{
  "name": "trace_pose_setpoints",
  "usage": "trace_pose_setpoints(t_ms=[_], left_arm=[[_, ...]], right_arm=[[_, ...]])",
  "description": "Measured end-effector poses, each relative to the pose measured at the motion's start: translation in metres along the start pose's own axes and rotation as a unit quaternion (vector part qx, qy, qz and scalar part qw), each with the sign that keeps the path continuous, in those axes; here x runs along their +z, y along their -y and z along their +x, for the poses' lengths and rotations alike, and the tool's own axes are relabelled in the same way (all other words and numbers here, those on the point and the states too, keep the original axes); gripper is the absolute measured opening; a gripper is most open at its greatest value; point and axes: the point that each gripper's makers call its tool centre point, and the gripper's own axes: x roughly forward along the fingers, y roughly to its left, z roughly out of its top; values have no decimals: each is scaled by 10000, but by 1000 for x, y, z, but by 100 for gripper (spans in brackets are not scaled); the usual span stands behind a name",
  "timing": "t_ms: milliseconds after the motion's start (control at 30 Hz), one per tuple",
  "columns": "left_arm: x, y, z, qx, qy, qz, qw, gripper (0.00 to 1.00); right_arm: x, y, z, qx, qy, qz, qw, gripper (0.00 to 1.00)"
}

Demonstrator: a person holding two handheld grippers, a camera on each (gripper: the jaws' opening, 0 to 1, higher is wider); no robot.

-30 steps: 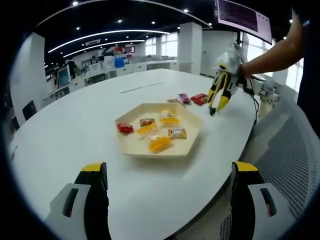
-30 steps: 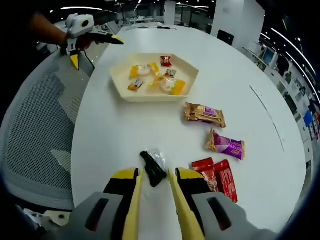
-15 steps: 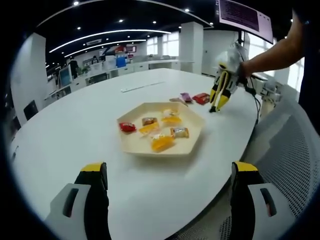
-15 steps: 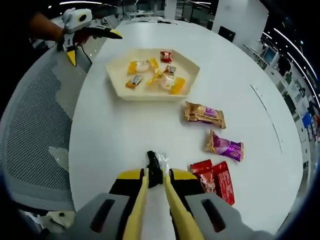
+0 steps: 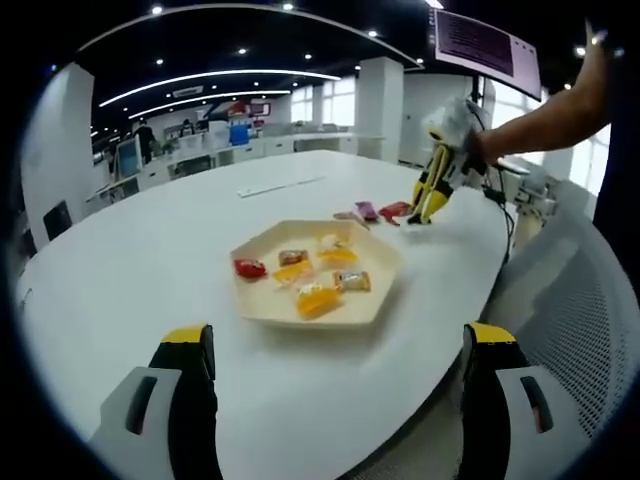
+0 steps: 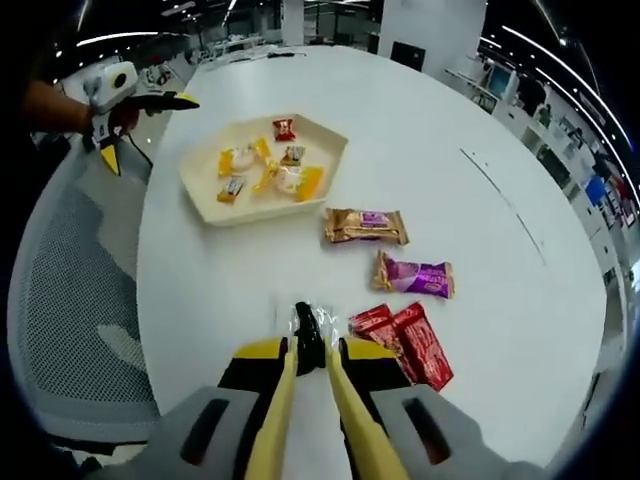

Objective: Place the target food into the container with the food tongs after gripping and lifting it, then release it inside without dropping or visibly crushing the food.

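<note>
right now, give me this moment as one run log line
right gripper: shut on black-wrapped candy | left gripper: open, holding nothing | hexagonal tray: six wrapped snacks inside | table: four snack packets loose

Small black clear-wrapped candy pinched between jaws, well apart from cream hexagonal tray.

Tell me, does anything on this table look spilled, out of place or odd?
Mostly tidy. Several wrapped snacks sit in the hexagonal tray, but a gold packet, a purple one and red ones lie loose on the table. The right gripper pinches a small dark wrapped sweet.
</note>
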Motion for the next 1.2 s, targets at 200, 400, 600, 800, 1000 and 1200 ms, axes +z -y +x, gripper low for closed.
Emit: trace_pose_setpoints(t_ms=[200,400,600,800,1000,1200], left_arm=[[5,-2,-3,55,135,47,9999,100],[4,0,-2,-2,101,77,9999,100],[3,-4,-2,96,85,123,9998,100],[2,-3,-2,61,48,103,9999,100],[1,-2,-1,44,30,134,9999,100],[0,-2,-1,48,-8,126,9999,100]], right_arm=[[6,4,-10,-33,-91,43,9999,19],[18,12,-19,-181,-32,180,9997,19],[32,17,-31,-234,19,277,9993,19],[44,18,-39,-235,75,288,9993,20],[60,15,-41,-180,135,174,9996,20],[80,8,-39,-48,147,70,9999,20]])
